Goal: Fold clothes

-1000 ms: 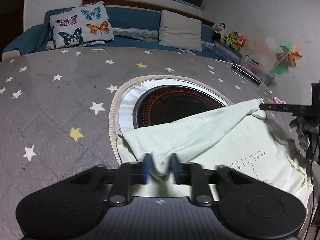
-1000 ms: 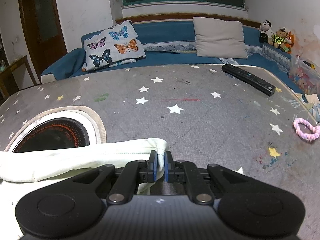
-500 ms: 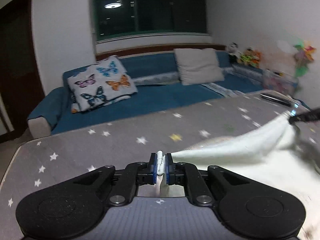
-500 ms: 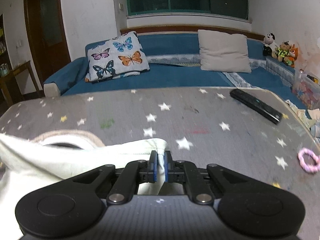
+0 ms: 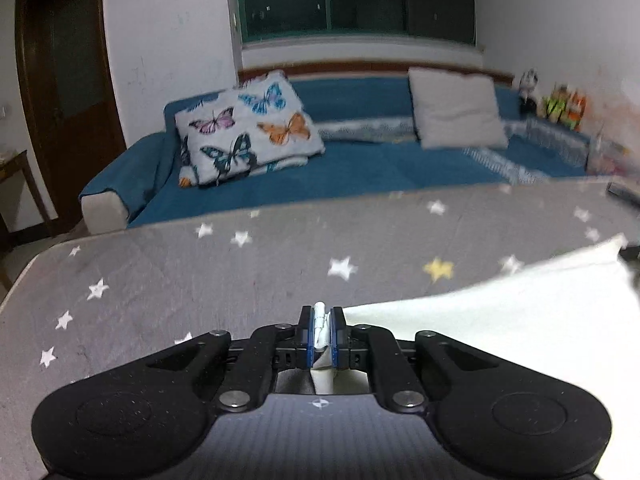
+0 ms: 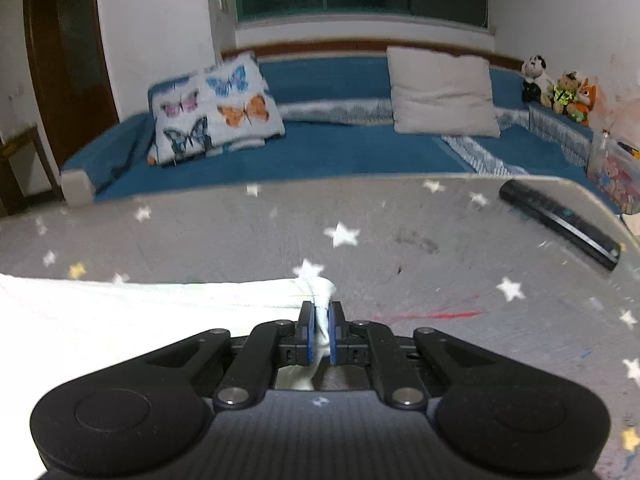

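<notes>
Garment [image 5: 500,312] lifted off table [image 5: 200,280], stretched taut.

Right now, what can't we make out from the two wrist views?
- Pale green cloth garment: left wrist view, lower part cut off by the frame edge and the left gripper body; overexposed, no print readable.
- Same garment, right wrist view: blown white, folds unreadable; right gripper body hides what hangs below.
- Long black remote control: buttons too blurred.
- Grey star-print table cover: motion blur.
</notes>
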Demonstrator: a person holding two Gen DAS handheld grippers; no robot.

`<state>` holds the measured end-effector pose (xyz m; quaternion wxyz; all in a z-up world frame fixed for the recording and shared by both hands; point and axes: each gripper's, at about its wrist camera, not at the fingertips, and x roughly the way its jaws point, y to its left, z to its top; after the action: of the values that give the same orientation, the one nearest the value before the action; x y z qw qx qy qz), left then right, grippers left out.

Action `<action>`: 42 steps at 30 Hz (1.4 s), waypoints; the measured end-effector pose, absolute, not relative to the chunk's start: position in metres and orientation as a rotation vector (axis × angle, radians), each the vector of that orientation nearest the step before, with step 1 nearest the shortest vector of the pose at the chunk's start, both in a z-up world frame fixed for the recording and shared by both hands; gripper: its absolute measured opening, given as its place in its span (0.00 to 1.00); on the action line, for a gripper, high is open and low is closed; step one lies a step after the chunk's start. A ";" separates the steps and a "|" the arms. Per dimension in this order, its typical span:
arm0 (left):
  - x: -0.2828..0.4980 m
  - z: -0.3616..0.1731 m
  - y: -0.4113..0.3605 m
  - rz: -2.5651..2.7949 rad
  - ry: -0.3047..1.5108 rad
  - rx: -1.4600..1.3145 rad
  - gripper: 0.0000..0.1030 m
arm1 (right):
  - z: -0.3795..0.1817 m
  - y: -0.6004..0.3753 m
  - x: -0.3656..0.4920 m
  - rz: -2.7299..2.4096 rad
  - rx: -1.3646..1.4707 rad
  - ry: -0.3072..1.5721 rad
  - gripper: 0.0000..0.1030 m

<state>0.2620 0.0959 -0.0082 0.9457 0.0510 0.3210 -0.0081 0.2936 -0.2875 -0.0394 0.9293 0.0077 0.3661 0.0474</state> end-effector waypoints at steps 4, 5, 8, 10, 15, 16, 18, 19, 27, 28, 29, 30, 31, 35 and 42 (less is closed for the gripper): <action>0.263 -0.007 0.100 0.045 0.665 0.085 0.22 | -0.038 -0.284 0.292 0.097 -0.017 0.738 0.17; 0.262 -0.004 0.102 0.057 0.659 0.077 0.29 | -0.035 -0.284 0.290 0.096 -0.022 0.733 0.18; 0.254 0.009 0.103 0.068 0.637 0.059 0.32 | -0.024 -0.284 0.281 0.089 -0.044 0.715 0.20; 0.249 0.016 0.099 0.040 0.637 0.039 0.31 | -0.019 -0.283 0.276 0.114 -0.039 0.718 0.20; 0.252 0.021 0.066 -0.110 0.680 0.034 0.31 | -0.018 -0.269 0.274 0.198 -0.009 0.754 0.20; 0.255 0.019 0.058 -0.133 0.694 0.032 0.31 | -0.020 -0.265 0.276 0.208 -0.010 0.759 0.20; 0.262 0.012 0.044 -0.168 0.715 0.031 0.31 | -0.024 -0.258 0.279 0.221 -0.017 0.770 0.21; 0.266 0.008 0.039 -0.173 0.722 0.032 0.31 | -0.027 -0.254 0.281 0.226 -0.022 0.778 0.23; 0.283 -0.014 0.028 -0.112 0.748 0.026 0.32 | -0.035 -0.252 0.284 0.228 -0.055 0.802 0.34; 0.280 -0.012 0.030 -0.112 0.750 0.016 0.32 | -0.034 -0.255 0.283 0.232 -0.052 0.809 0.34; 0.275 -0.009 0.032 -0.115 0.747 0.013 0.32 | -0.033 -0.258 0.281 0.242 -0.047 0.816 0.34; 0.270 -0.006 0.034 -0.118 0.744 0.010 0.32 | -0.032 -0.261 0.278 0.255 -0.040 0.822 0.34; 0.265 -0.004 0.035 -0.121 0.741 0.008 0.32 | -0.030 -0.264 0.274 0.268 -0.030 0.830 0.34; 0.235 0.006 0.041 -0.136 0.738 0.007 0.35 | -0.023 -0.273 0.254 0.296 -0.007 0.845 0.34; 0.161 0.016 0.046 -0.176 0.732 0.015 0.40 | -0.009 -0.280 0.195 0.363 -0.019 0.855 0.34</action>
<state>0.1610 0.0455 0.0162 0.9300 0.0071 0.3572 -0.0860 0.1946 -0.2800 -0.0094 0.8940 -0.0094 0.4123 0.1751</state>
